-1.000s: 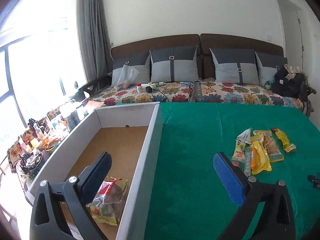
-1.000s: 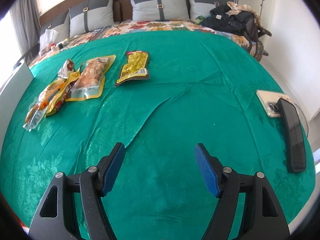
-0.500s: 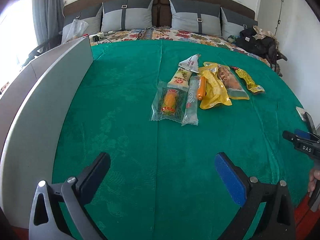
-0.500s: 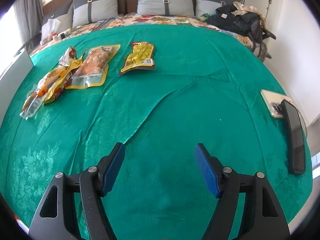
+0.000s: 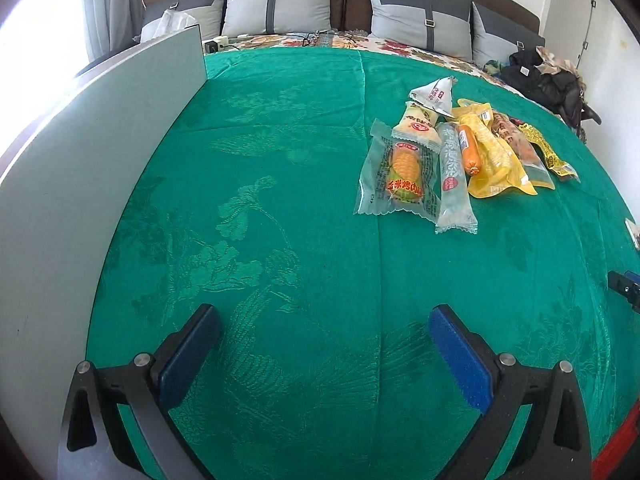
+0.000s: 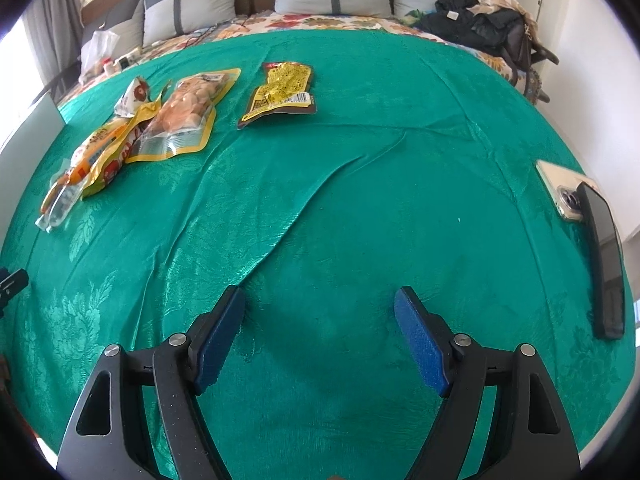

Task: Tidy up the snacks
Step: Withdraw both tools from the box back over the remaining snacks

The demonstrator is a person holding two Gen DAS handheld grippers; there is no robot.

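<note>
A green bedspread [image 6: 360, 168] covers the bed, with a grey box wall [image 5: 80, 168] along its left edge. The snack packets [image 5: 452, 152] lie clustered on the spread, well ahead of both claws. The left claw [image 5: 324, 354] gapes empty; the right claw [image 6: 318, 338] is opening, nothing between its pads.

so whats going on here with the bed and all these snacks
A person holds a gripper in each hand above a green bedspread, sorting snacks. Neither holds anything: the left gripper is open, and the right gripper is empty, its jaws opening. The snack packets lie in a loose pile ahead, untouched. A grey box wall stands to the left, and two phones lie at the right edge.
</note>
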